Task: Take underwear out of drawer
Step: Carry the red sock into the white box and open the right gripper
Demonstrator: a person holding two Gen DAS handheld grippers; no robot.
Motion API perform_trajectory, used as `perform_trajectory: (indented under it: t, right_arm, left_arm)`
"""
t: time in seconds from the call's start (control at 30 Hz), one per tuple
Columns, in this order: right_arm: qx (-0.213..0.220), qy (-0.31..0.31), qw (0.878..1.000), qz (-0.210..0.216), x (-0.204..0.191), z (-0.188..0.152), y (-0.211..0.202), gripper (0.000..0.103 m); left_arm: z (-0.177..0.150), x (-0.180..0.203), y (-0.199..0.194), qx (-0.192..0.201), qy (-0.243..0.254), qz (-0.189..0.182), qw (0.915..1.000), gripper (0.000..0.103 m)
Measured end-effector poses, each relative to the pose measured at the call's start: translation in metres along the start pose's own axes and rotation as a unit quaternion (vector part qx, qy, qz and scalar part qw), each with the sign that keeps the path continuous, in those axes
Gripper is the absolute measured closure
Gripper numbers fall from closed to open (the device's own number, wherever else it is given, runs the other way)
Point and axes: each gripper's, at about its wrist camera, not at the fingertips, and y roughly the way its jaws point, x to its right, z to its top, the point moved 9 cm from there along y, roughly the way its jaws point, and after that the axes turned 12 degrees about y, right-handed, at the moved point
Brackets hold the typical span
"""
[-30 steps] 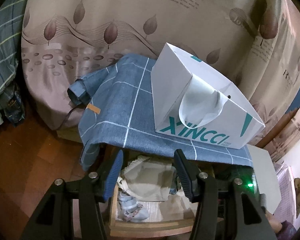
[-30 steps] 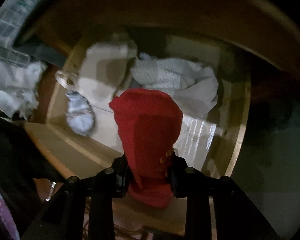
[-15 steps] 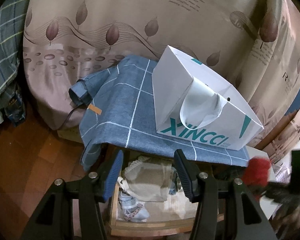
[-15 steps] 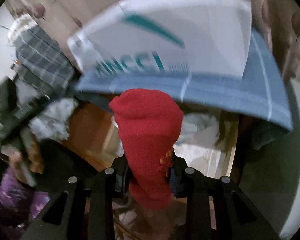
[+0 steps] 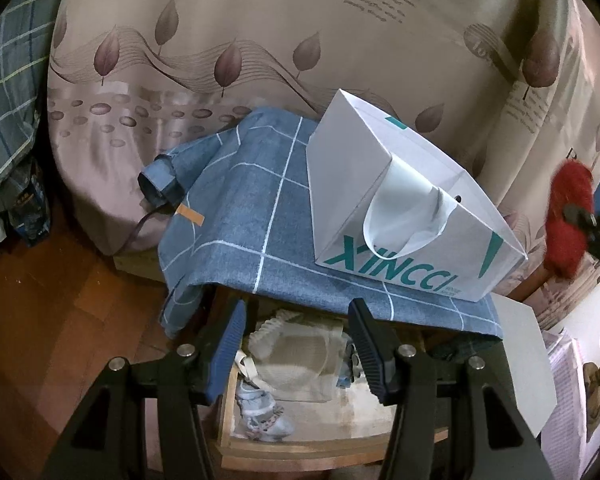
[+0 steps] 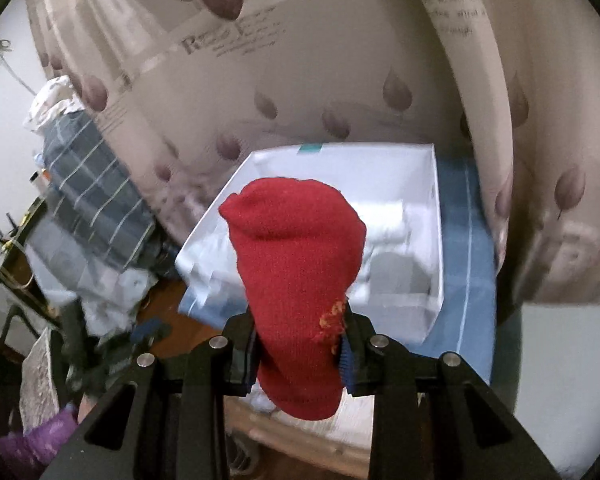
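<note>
Only leftward: open drawer [image 5: 260, 446] (beige underwear [image 5: 300, 356])

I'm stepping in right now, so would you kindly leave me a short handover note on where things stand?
Right gripper: shut on the red knit garment, held above the white paper bag.
Left gripper: open, empty, pointing at the open drawer.
Done: the red piece is out of the drawer.
Left: set it down, probably in the bag; the beige garment and small pale piece remain inside.
</note>
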Motion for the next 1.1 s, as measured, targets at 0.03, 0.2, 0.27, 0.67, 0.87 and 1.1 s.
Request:
perform_trajectory:
  t: [0.03,0.2,0.27,0.67,0.87,1.1]
  right_arm:
    - [0.002,0.0,1.0,-0.006,0.002,0.006,0.003,0.074]
    - [0.009,0.009,0.999,-0.041,0.015,0.034,0.032,0.074]
    - [0.012,0.008,0.998,-0.055,0.02,0.04,0.044,0.074]
    - [-0.024,-0.006,0.994,-0.11,0.044,0.042,0.107,0.074]
    - [-0.033,-0.005,0.992,-0.123,0.057,0.037,0.121,0.069]
    - [-0.025,-0.009,0.993,-0.114,0.061,0.035,0.122,0.063]
  left_arm:
    - [0.0,0.0,0.0,0.0,0.0,0.001,1.0,0.048]
    - [0.0,-0.001,0.003,-0.005,0.0,0.003,1.0,0.048]
    - [0.001,-0.001,0.003,-0.004,-0.001,0.002,1.0,0.048]
    - [0.0,-0.001,0.005,-0.007,0.005,0.004,1.0,0.048]
    - [0.0,0.0,0.007,-0.008,0.009,0.005,0.9999,0.048]
    - [-0.001,0.001,0.008,-0.01,0.011,0.008,0.9999,0.048]
